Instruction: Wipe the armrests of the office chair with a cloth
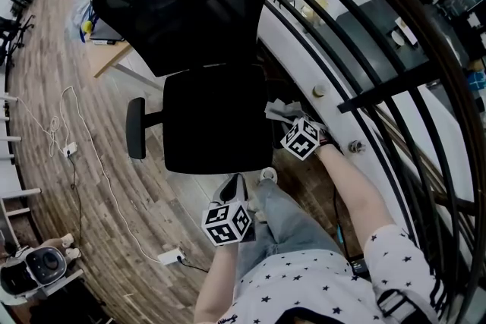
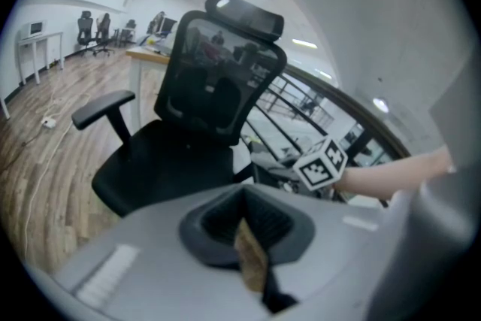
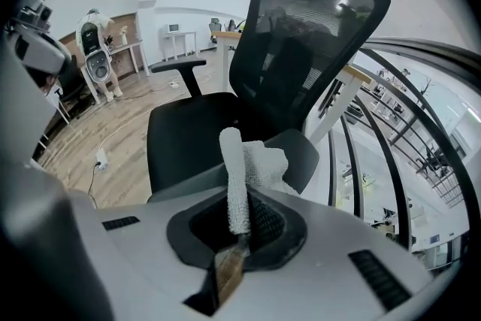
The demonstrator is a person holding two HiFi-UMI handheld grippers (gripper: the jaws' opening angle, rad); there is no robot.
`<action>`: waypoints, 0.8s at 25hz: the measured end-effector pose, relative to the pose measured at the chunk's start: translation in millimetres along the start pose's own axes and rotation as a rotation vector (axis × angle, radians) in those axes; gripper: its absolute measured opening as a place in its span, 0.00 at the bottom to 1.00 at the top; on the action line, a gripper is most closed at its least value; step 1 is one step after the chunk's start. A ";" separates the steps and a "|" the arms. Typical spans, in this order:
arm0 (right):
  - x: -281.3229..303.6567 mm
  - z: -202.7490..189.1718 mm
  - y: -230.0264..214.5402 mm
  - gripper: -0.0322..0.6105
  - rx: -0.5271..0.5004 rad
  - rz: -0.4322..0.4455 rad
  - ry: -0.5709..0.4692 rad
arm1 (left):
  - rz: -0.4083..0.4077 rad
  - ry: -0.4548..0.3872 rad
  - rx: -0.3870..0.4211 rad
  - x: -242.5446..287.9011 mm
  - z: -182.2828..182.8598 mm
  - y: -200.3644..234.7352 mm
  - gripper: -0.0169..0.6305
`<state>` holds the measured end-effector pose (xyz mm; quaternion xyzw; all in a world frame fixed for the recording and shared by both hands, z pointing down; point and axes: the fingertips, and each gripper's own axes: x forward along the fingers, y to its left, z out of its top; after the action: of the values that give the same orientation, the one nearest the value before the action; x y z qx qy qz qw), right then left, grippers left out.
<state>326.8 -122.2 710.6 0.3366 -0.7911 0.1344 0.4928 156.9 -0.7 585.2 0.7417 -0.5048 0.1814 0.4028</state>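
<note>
Gripping the cloth (image 3: 248, 162), the right tool (image 3: 237, 229) is just at the near armrest (image 3: 304, 154), which slants across its front. The far armrest (image 3: 178, 65) lies beyond the seat. The left tool (image 2: 252, 255), closed and empty, hangs well apart.

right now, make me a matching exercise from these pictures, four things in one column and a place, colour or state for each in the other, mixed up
1. cloth
2. left gripper
3. chair seat
4. power strip

a. black
b. lying on the wooden floor
c. jaws together, holding nothing
d. clamped in the right gripper

Pairs: 1-d, 2-c, 3-a, 4-b
</note>
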 end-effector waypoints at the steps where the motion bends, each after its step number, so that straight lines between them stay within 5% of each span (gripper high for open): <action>1: -0.7 -1.6 2.6 0.09 -0.002 0.001 0.001 | 0.000 -0.002 -0.001 -1.7 -1.7 -0.3 0.04; 20: -18.4 -21.8 46.9 0.09 -0.006 0.004 -0.003 | 0.008 -0.030 -0.036 -37.5 -44.4 -2.0 0.04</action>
<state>315.8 -68.4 710.6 0.3337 -0.7928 0.1326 0.4924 148.9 56.9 586.1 0.7348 -0.5170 0.1627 0.4077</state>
